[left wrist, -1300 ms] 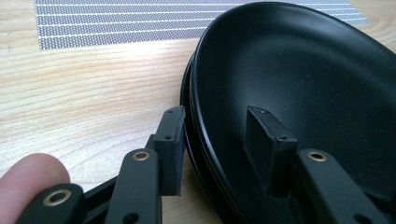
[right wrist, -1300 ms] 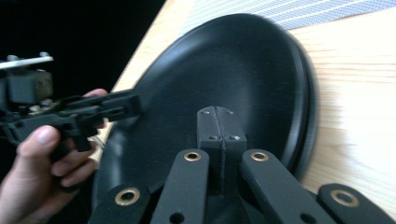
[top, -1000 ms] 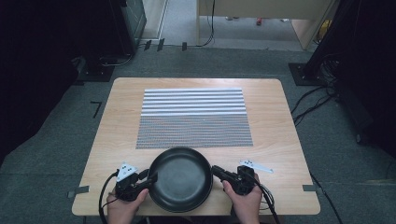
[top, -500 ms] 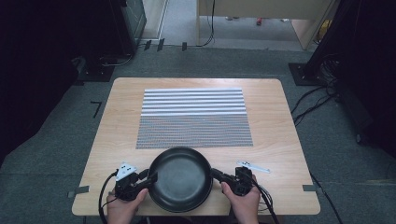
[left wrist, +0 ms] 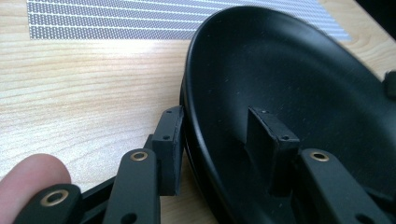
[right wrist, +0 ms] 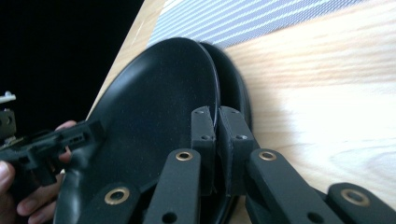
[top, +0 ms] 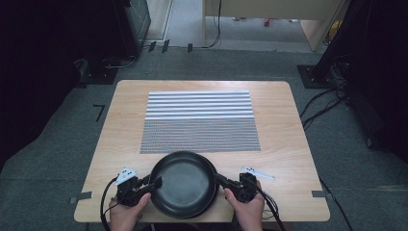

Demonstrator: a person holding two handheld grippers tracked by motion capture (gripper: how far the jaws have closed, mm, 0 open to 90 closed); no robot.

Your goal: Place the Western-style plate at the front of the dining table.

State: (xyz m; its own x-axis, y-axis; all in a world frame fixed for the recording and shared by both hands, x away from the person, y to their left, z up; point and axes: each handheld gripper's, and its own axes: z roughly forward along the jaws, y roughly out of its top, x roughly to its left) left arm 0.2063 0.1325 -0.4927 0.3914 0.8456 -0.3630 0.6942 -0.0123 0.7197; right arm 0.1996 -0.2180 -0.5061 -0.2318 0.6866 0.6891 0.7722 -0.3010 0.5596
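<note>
a black frying pan [top: 183,184] sits at the near edge of the wooden tabletop [top: 284,144], midway between the two hands, with its far rim just overlapping the near edge of a striped grey placemat [top: 199,120]. the left claw [top: 155,183] meets the pan's left rim; in the left gripper view the left claw [left wrist: 219,140] straddles that rim, one jaw outside the wall and one inside the bowl, with a clear gap on the inner side, so it is released around the rim rather than clamped. the right claw [top: 220,180] meets the right rim; in the right gripper view the right claw [right wrist: 215,135] has both jaws pressed together with the thin edge of the pan [right wrist: 154,116] between them, so it is clenched on the frying pan. there the rim looks doubled, as if two pans were nested, but i cannot tell for sure. the pan is round, shallow, matte black inside, with a smooth sloping wall. a small white strip [top: 257,172] lies on the tabletop just right of the right claw.
</note>
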